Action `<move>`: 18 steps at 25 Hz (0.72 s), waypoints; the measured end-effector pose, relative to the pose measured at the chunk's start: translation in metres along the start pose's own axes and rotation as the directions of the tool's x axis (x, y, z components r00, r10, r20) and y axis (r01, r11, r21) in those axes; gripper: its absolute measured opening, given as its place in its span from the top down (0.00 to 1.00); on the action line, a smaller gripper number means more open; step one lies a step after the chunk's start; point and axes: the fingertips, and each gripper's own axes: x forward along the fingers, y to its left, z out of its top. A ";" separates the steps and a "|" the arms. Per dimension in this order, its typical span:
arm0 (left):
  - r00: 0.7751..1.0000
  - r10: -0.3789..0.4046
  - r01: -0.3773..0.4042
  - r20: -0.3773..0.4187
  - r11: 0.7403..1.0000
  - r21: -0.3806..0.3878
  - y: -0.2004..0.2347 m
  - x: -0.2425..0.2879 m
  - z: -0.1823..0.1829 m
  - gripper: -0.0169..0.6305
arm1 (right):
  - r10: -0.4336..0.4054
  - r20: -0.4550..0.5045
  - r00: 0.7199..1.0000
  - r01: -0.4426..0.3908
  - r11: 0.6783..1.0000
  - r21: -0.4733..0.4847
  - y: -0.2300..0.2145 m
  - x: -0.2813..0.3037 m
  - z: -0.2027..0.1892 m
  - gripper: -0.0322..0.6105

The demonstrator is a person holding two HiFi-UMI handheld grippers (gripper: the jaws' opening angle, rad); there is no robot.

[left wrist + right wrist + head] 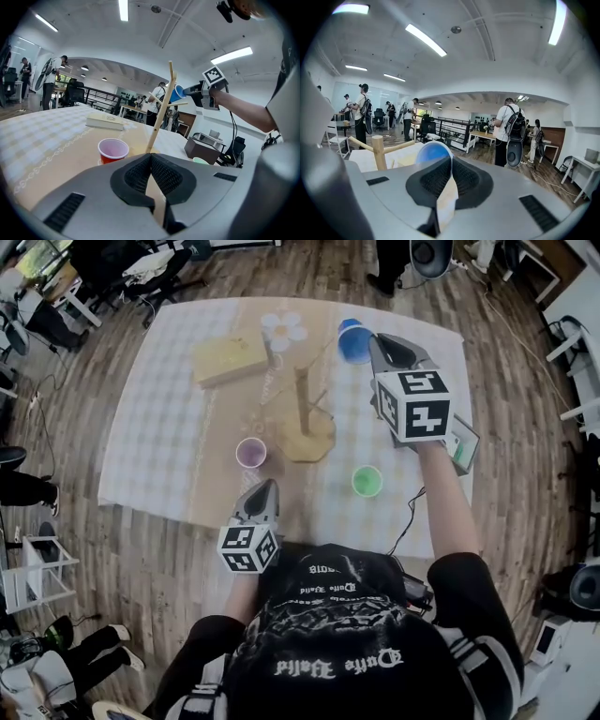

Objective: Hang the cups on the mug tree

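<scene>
Hanging step in hand: right gripper (378,341) pinched the blue cup (352,341) by its rim, high beside the mug tree (303,401); left gripper (269,486) sat shut, empty; next move likely needed the cup tipped over a branch (398,147).

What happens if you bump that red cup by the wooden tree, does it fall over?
Probably, quite easily: the red cup looks like thin plastic and stands empty, so it is likely light. It is round, so once tipped it may roll on the table. A hard squeeze would likely dent it.
</scene>
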 end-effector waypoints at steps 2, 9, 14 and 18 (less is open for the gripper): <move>1.000 -0.002 0.002 0.000 1.000 -0.002 -0.001 -0.002 0.000 0.95 | -0.002 0.017 1.000 0.002 1.000 0.000 0.004 0.000 0.006 0.91; 1.000 0.011 -0.011 0.000 1.000 -0.014 0.004 -0.005 0.000 0.95 | -0.027 0.085 0.996 0.033 0.997 -0.069 0.016 -0.007 0.025 0.91; 1.000 -0.007 0.007 0.004 1.000 -0.016 0.001 -0.004 0.000 0.95 | -0.033 0.120 0.992 0.049 0.990 -0.129 0.028 -0.012 0.029 0.92; 1.000 -0.008 0.008 -0.001 1.000 -0.017 0.001 -0.004 -0.001 0.95 | -0.035 0.137 0.990 0.056 0.986 -0.154 0.035 -0.016 0.027 0.91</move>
